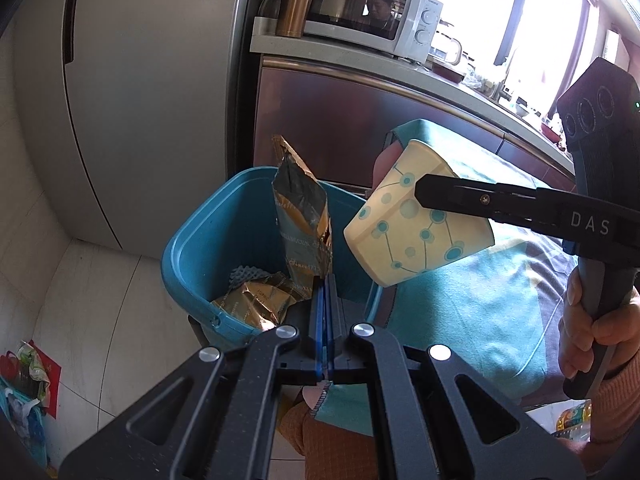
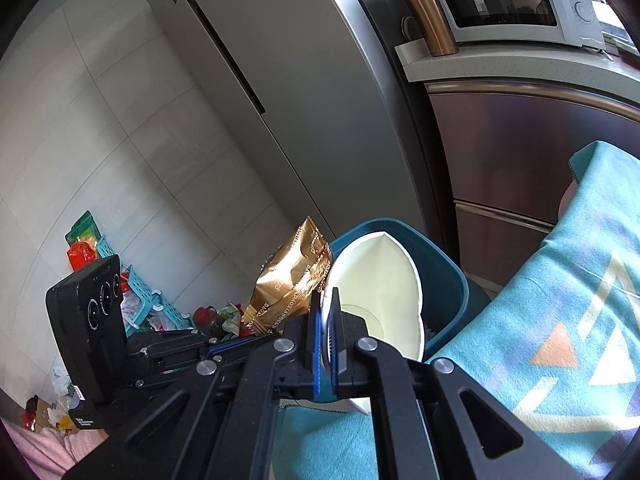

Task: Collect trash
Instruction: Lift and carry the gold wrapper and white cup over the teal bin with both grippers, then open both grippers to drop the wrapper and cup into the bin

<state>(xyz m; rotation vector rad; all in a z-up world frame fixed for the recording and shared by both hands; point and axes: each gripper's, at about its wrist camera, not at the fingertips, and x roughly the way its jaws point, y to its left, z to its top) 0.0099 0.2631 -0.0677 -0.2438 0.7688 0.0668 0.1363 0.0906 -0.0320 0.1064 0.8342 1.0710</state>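
The left gripper (image 1: pixel 325 280) has its jaws pressed together on the bottom edge of a gold snack wrapper (image 1: pixel 303 216), which stands up from the jaws and hangs over the open mouth of the teal trash bin (image 1: pixel 188 256). Below and just beyond the jaws, a second crumpled gold wrapper (image 1: pixel 256 300) already lies inside the bin.

The right gripper (image 2: pixel 326 304) pinches the rim of a paper cup (image 2: pixel 380 280), cream with teal dots; the wall is squashed flat between the jaws. The cup sticks out ahead of the jaws, tilted, its mouth facing back toward the right wrist camera, and it sits near the bin's right rim rather than squarely over the opening. A teal patterned blanket (image 2: pixel 560 320) lies to the right of the jaws, touching or just beside the bin.

Both pieces look ready to be dropped. The risks seem to be these: the cup, released where it is, could strike the rim and roll onto the blanket or the floor; the tall, light wrapper could catch on the bin edge, or cling to the pads when the jaws part; and the two grippers are near each other over a narrow opening, so they could bump.
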